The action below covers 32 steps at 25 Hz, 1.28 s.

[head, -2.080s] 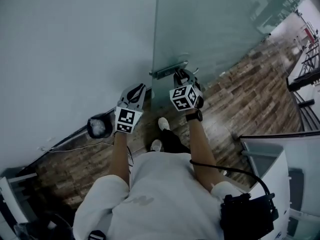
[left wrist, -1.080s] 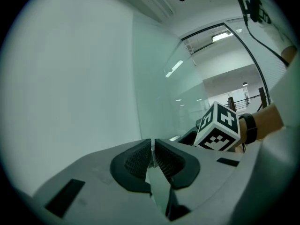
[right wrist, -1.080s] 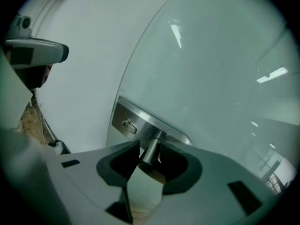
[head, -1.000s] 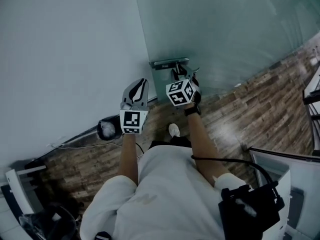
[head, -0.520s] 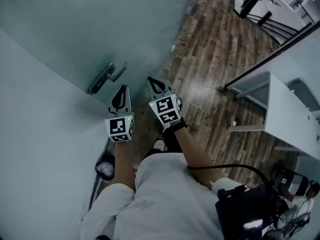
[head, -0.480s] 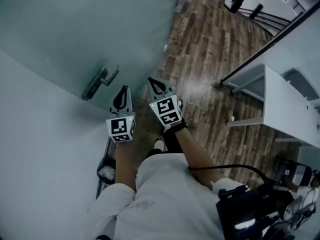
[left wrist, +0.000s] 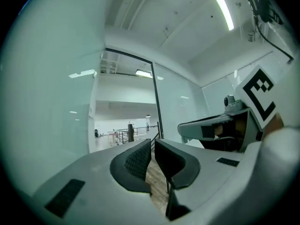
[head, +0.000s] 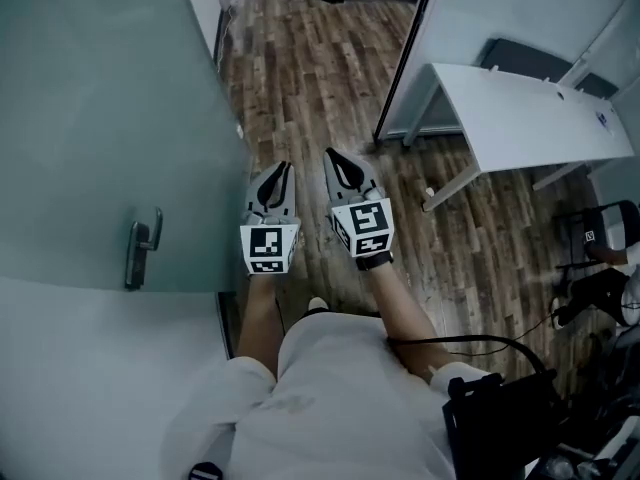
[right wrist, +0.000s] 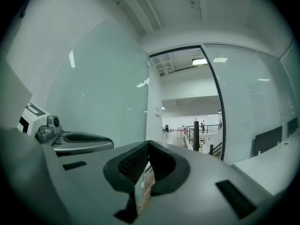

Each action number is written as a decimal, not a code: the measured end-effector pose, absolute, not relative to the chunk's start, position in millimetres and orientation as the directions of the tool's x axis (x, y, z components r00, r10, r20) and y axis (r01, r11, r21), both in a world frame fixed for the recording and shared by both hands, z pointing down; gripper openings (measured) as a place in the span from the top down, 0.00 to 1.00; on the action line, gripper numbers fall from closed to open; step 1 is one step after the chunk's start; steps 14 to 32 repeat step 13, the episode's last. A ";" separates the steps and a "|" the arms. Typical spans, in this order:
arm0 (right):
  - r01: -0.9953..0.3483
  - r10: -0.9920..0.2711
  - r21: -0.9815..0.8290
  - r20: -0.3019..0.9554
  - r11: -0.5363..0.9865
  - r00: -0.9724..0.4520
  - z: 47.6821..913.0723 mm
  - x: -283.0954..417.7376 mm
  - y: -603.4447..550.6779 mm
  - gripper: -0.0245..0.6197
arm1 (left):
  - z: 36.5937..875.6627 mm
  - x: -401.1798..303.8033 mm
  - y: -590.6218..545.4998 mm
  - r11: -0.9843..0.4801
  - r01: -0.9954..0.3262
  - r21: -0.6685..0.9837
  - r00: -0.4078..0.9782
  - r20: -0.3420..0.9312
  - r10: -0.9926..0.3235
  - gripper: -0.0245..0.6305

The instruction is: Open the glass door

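Note:
The frosted glass door [head: 110,118] stands at the left of the head view, its metal lever handle [head: 142,250] well left of both grippers. My left gripper [head: 279,171] and right gripper [head: 336,158] are held side by side over the wooden floor, pointing away from the handle. Both are shut with nothing between their jaws. In the left gripper view the left gripper [left wrist: 153,145] faces an open doorway, with the glass door [left wrist: 47,97] on the left. The right gripper [right wrist: 148,146] faces the same opening beside the glass door [right wrist: 103,88].
A white desk [head: 520,118] stands at the right, with a black-framed glass partition [head: 400,58] next to it. A dark chair [head: 600,233] and a black bag [head: 500,418] are at the lower right. Wooden floor [head: 300,58] runs ahead, and railings [right wrist: 201,130] show far beyond the doorway.
The right gripper came off the door handle. The person turned, so the door and handle now lie to the left, and both grippers point along the wooden floor.

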State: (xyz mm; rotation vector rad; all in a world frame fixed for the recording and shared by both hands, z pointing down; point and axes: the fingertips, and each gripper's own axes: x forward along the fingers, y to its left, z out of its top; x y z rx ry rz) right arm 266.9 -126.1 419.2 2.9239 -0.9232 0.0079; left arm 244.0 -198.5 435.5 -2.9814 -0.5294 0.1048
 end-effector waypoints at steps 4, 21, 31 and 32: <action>-0.533 -0.534 0.081 0.012 -0.842 0.845 408.8 263.2 -63.5 0.96 | 434.6 251.4 -146.3 -0.923 0.367 -0.112 0.927 -0.038 0.373 0.93; -0.464 -0.465 0.057 -0.004 -0.884 0.885 404.5 275.4 52.2 0.96 | 441.7 248.1 -58.6 -0.908 0.399 -0.129 0.915 -0.014 0.404 0.92; -0.464 -0.465 0.057 -0.004 -0.884 0.885 404.5 275.4 52.2 0.96 | 441.7 248.1 -58.6 -0.908 0.399 -0.129 0.915 -0.014 0.404 0.92; -0.464 -0.465 0.057 -0.004 -0.884 0.885 404.5 275.4 52.2 0.96 | 441.7 248.1 -58.6 -0.908 0.399 -0.129 0.915 -0.014 0.404 0.92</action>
